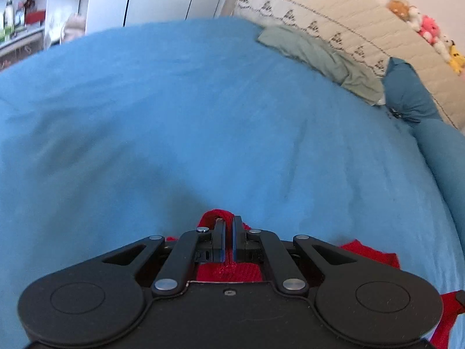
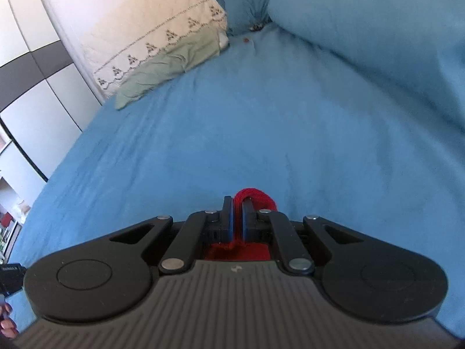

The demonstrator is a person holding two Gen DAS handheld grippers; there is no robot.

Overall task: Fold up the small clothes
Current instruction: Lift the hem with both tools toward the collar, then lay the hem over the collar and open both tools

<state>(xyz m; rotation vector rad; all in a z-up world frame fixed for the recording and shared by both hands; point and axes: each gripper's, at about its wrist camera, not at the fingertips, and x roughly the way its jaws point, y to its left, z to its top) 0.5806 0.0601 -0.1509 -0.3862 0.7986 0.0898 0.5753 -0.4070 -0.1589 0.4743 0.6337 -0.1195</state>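
Note:
A red knitted garment (image 1: 369, 254) hangs from both grippers above the blue bed cover (image 1: 203, 116). My left gripper (image 1: 228, 221) is shut on a fold of it; red cloth bulges past the fingertips and spreads out below to the right. In the right wrist view my right gripper (image 2: 237, 203) is shut on another fold of the red garment (image 2: 255, 199), which loops over the right finger. Most of the garment is hidden under the gripper bodies.
A pale green cloth (image 1: 316, 55) lies at the far side of the bed against a cream embroidered headboard cover (image 1: 334, 8); it also shows in the right wrist view (image 2: 168, 67). A blue pillow (image 2: 363, 23) lies right. Soft toys (image 1: 421, 26) sit on the headboard. Wardrobe doors (image 2: 29, 87) stand left.

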